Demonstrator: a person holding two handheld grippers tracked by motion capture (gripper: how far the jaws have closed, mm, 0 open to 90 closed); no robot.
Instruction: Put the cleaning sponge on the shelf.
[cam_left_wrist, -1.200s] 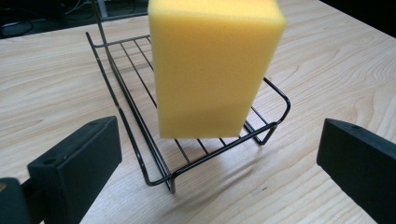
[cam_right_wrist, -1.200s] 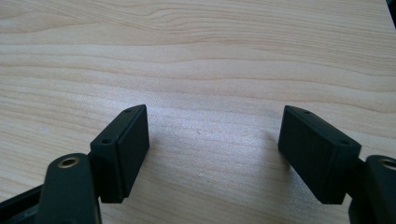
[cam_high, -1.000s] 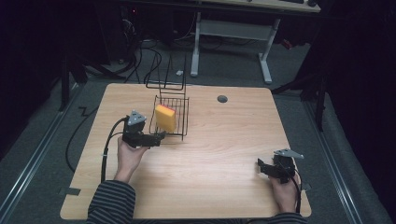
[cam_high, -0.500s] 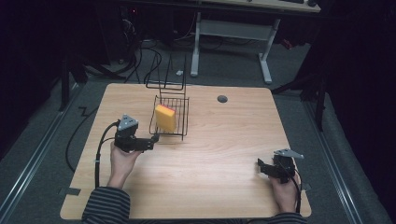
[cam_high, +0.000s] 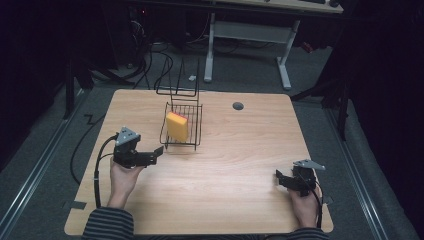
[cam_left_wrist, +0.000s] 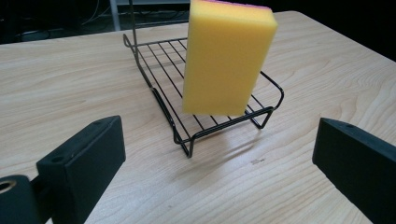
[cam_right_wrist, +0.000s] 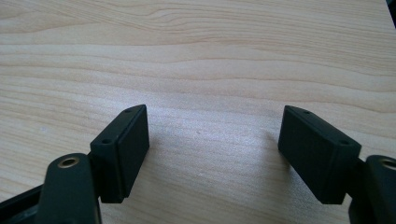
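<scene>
One yellow sponge stood upright in the wire rack on the desk, already placed, while the left gripper, jaws wide, closing slightly and empty, sat beside the rack and the right gripper rested wide and empty.

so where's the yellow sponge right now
High view: the sponge stands on edge in the wire rack, left of table centre, just beyond the left gripper.
</scene>
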